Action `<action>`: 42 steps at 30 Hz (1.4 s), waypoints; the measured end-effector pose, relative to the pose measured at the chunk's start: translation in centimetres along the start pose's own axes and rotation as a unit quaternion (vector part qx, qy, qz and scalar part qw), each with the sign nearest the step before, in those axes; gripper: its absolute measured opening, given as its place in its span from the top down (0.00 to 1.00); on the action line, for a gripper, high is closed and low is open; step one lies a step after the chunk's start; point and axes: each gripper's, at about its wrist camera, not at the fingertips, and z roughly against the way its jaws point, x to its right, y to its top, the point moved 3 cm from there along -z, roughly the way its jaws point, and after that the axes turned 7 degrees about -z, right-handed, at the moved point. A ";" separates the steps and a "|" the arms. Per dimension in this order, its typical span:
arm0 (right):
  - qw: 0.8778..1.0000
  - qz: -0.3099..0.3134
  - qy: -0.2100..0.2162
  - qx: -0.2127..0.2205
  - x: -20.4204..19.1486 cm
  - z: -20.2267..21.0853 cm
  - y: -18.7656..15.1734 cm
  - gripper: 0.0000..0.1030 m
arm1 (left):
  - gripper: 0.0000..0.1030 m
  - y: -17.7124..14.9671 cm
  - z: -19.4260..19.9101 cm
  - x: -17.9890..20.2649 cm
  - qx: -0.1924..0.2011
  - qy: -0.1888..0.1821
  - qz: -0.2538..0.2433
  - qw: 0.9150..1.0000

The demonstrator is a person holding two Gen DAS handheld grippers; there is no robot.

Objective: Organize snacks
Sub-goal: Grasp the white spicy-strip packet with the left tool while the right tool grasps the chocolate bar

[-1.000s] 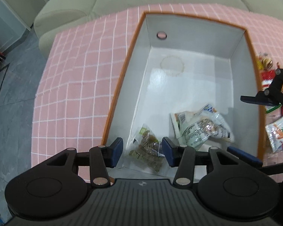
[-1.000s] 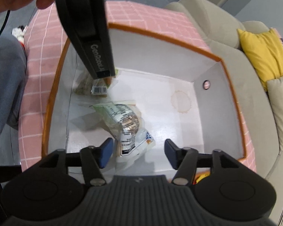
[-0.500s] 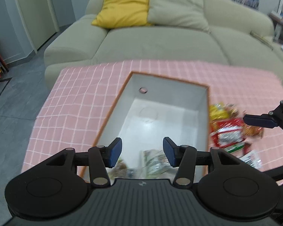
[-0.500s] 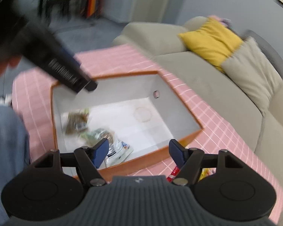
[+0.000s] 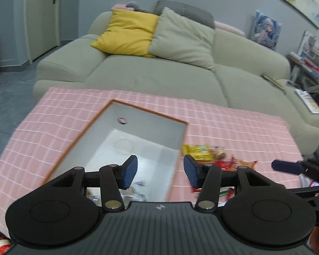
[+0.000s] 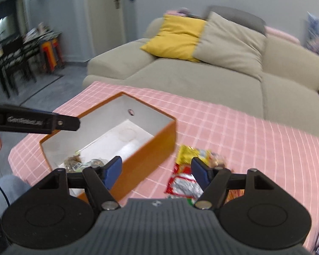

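Orange-walled, white-lined cardboard box (image 6: 151, 146) on pink checked desk (image 5: 234, 127); two crinkled clear snack packets (image 6: 83, 163) inside its near end; yellow, red and silver foil snack packets (image 6: 187, 170) loose just right of box; left hand-held gripper (image 5: 160, 171) jaws apart, empty, above box; right hand-held gripper (image 6: 156, 171) jaws wide, just widened, empty.
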 end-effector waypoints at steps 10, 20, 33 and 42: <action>0.994 -0.087 -0.068 -0.023 7.7 2.3 -5.0 0.33 | 0.42 -2.5 -2.7 5.2 -0.039 -0.069 -0.014 0.997; 0.991 -0.090 -0.074 -0.071 9.0 1.1 -8.7 0.38 | 0.42 -6.5 -6.3 10.2 -0.108 -0.107 -0.110 0.982; 0.982 -0.090 -0.089 -0.141 11.2 -3.9 -10.6 0.62 | 0.29 -8.5 -12.9 14.9 -0.155 -0.168 -0.311 0.922; 0.973 -0.118 -0.087 -0.178 13.1 -7.0 -12.0 0.74 | 0.27 -9.0 -17.0 16.9 -0.199 -0.204 -0.409 0.867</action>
